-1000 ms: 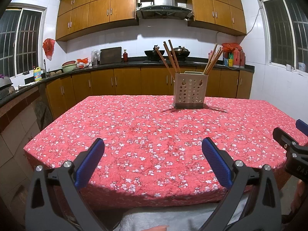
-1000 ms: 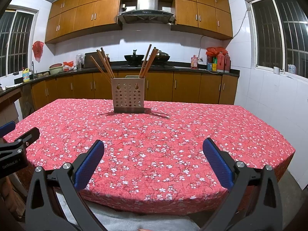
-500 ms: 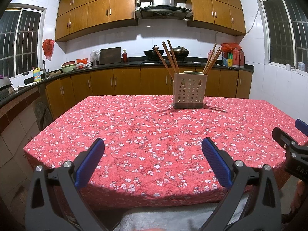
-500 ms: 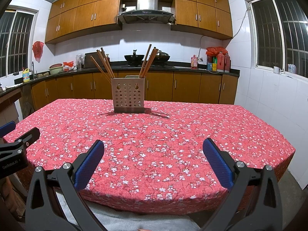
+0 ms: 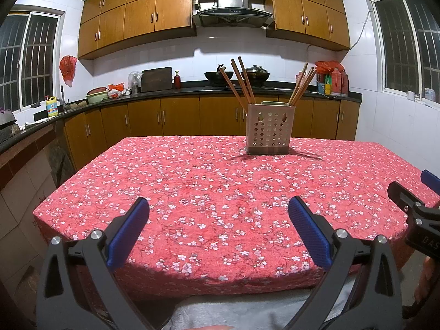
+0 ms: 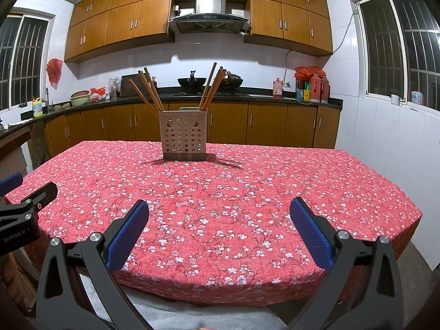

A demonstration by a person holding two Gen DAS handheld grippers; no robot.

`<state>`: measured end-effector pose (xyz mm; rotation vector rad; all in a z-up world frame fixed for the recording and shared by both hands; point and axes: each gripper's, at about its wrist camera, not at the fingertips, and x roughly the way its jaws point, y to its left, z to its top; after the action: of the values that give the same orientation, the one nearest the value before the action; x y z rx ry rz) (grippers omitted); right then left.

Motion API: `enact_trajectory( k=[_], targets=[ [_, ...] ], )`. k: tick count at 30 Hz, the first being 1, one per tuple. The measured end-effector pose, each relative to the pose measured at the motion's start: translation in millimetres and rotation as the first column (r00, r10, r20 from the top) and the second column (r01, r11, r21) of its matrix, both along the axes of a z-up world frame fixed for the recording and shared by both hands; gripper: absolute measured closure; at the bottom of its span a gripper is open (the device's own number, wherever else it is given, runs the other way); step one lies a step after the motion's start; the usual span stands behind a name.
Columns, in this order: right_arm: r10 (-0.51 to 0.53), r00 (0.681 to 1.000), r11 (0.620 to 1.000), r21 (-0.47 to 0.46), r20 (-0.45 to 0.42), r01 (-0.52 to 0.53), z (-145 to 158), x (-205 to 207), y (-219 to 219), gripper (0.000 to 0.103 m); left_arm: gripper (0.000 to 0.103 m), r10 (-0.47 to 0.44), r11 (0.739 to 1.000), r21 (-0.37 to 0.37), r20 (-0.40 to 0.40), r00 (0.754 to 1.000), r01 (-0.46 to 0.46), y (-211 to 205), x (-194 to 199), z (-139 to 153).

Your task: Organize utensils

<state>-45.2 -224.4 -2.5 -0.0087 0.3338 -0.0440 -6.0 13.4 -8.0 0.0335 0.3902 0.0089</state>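
A beige perforated utensil holder [image 5: 269, 129] [image 6: 184, 135] stands upright at the far side of the table. Wooden chopsticks [image 5: 242, 82] [image 6: 150, 92] lean out of its left side and more chopsticks [image 5: 301, 85] [image 6: 213, 85] out of its right side. My left gripper [image 5: 218, 209] hangs open over the table's near edge, with nothing between its blue pads. My right gripper [image 6: 218, 210] is open too and holds nothing. Both are far short of the holder. Each gripper shows at the edge of the other's view: right gripper [image 5: 412, 203], left gripper [image 6: 24, 206].
A red flowered tablecloth [image 5: 220, 181] [image 6: 233, 181] covers the table. Behind it runs a dark counter with wooden cabinets, a wok [image 6: 191, 81], bottles [image 6: 277, 88] and a cutting board [image 5: 156, 79]. White tiled walls and barred windows stand at both sides.
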Motion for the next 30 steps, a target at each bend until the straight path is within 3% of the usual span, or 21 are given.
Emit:
enact_trajectory(
  k=[30],
  targets=[
    [-0.001, 1.000, 1.000, 0.002, 0.000, 0.001, 0.5, -0.1, 0.6, 0.002, 0.004, -0.004, 1.000, 0.006, 0.005, 1.000, 0.004, -5.4, 0.7, 1.9]
  ],
)
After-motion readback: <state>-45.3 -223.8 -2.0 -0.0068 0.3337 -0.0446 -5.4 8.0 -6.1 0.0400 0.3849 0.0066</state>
